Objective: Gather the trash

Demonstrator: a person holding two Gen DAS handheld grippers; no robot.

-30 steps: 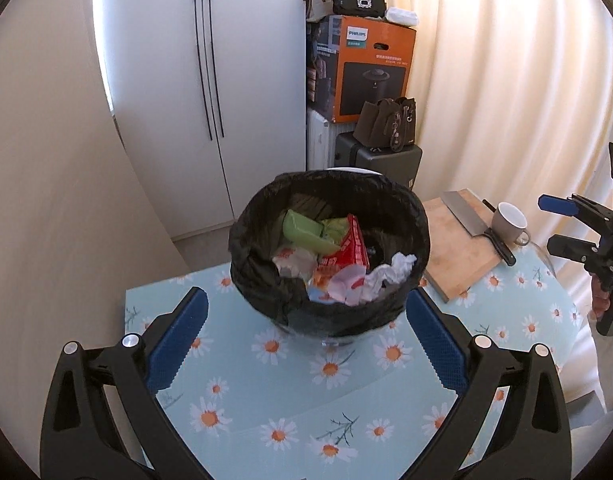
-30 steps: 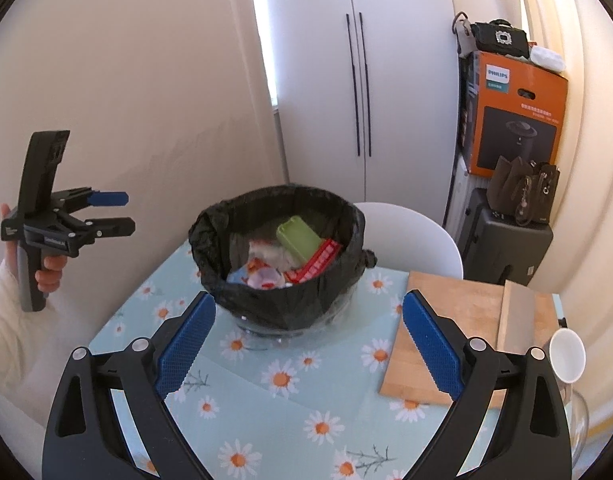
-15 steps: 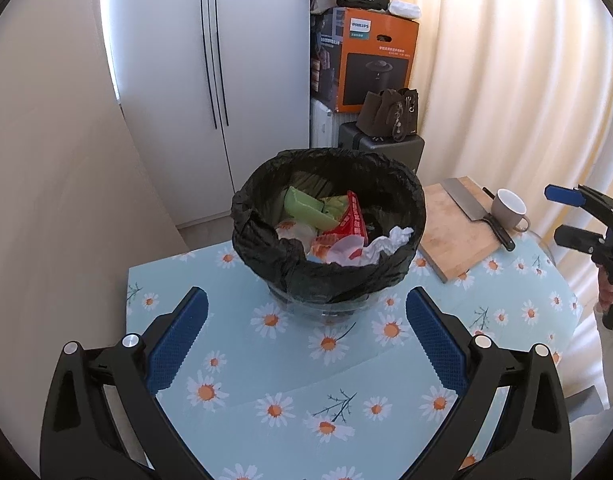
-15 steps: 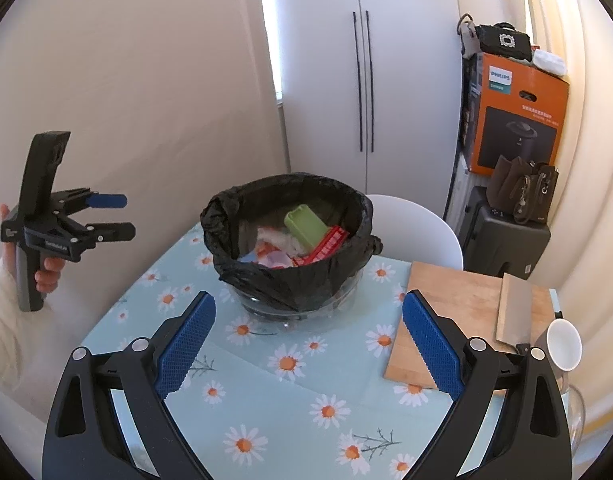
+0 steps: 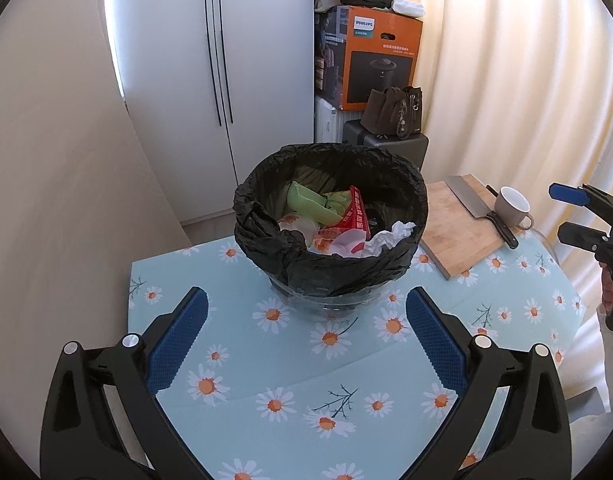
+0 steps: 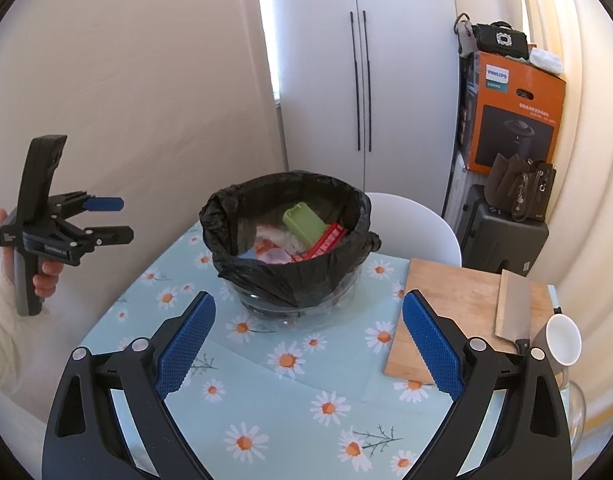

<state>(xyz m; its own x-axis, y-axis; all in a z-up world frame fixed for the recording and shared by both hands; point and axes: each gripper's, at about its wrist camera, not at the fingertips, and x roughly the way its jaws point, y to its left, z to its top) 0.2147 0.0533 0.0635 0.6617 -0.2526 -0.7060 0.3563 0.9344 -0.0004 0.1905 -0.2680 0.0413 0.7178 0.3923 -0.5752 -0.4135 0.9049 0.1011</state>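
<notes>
A clear bowl lined with a black trash bag (image 5: 330, 268) (image 6: 290, 280) stands on the daisy-print table (image 5: 266, 368) (image 6: 306, 380). It holds trash: a green packet (image 5: 306, 204) (image 6: 304, 220), a red wrapper (image 5: 356, 216) (image 6: 326, 242) and crumpled white paper (image 5: 386, 236). My left gripper (image 5: 306, 336) is open and empty, back from the bag; it also shows in the right wrist view (image 6: 110, 218). My right gripper (image 6: 308, 338) is open and empty, back from the bag; it also shows in the left wrist view (image 5: 572, 216).
A wooden cutting board (image 5: 458, 224) (image 6: 450, 304) with a cleaver (image 5: 472, 200) (image 6: 512, 308) and a white mug (image 5: 512, 208) (image 6: 558, 340) lies right of the bag. A white chair (image 6: 418, 228), a wardrobe, an orange box (image 5: 380, 56) and curtains stand behind the table.
Both grippers have drawn back from the trash bag, which now looks smaller and farther. More of the table shows in front of it. Both grippers stay open.
</notes>
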